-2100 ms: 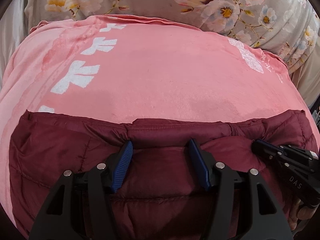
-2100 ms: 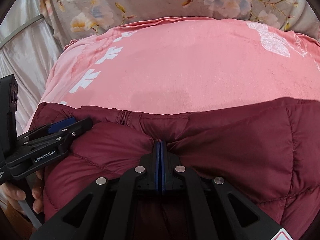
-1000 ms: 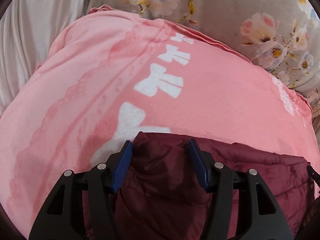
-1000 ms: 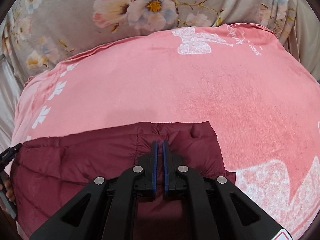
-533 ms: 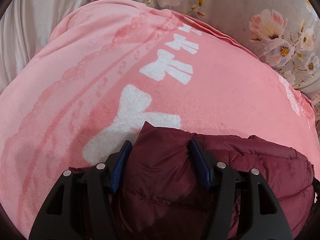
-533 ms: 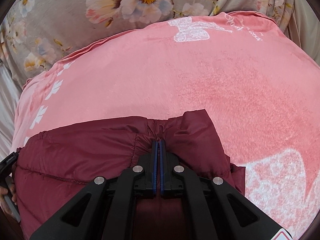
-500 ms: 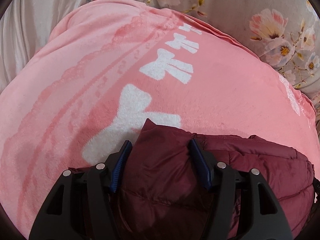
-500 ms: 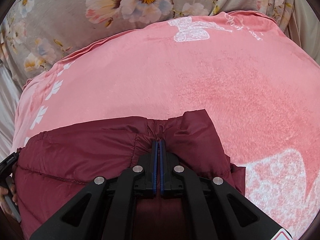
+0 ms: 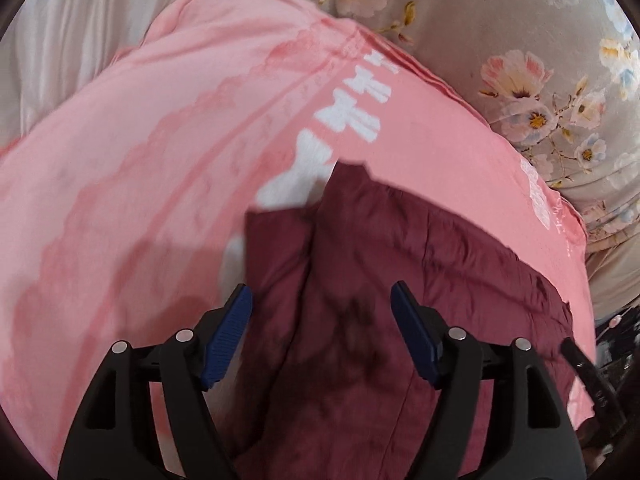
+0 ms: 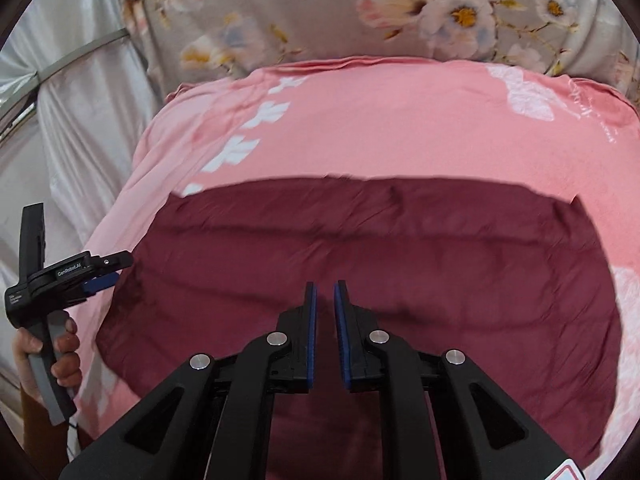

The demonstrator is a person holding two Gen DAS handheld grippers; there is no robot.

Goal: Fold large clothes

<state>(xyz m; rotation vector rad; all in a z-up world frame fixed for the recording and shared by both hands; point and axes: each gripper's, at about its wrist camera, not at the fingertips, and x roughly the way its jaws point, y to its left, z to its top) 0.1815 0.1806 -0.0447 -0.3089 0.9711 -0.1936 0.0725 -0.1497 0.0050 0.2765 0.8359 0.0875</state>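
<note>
A maroon puffer jacket (image 10: pixel 360 248) lies folded flat on a pink blanket (image 10: pixel 380 120); it also shows in the left wrist view (image 9: pixel 380 280). My left gripper (image 9: pixel 322 304) is open above the jacket's left end and holds nothing; it also shows at the left edge of the right wrist view (image 10: pixel 108 272). My right gripper (image 10: pixel 325 290) has its jaws slightly apart above the jacket's near middle and holds nothing.
The blanket (image 9: pixel 140 160) has white bow prints (image 9: pixel 348 116) and covers a bed. A grey floral cover (image 10: pixel 400 12) lies behind it. Silvery fabric (image 10: pixel 72 100) hangs at the left. The right gripper's tip (image 9: pixel 576 356) shows at the right edge.
Both grippers have let go of the jacket and pulled back and up. The jacket now lies spread flat on the blanket. The right jaws have parted a little.
</note>
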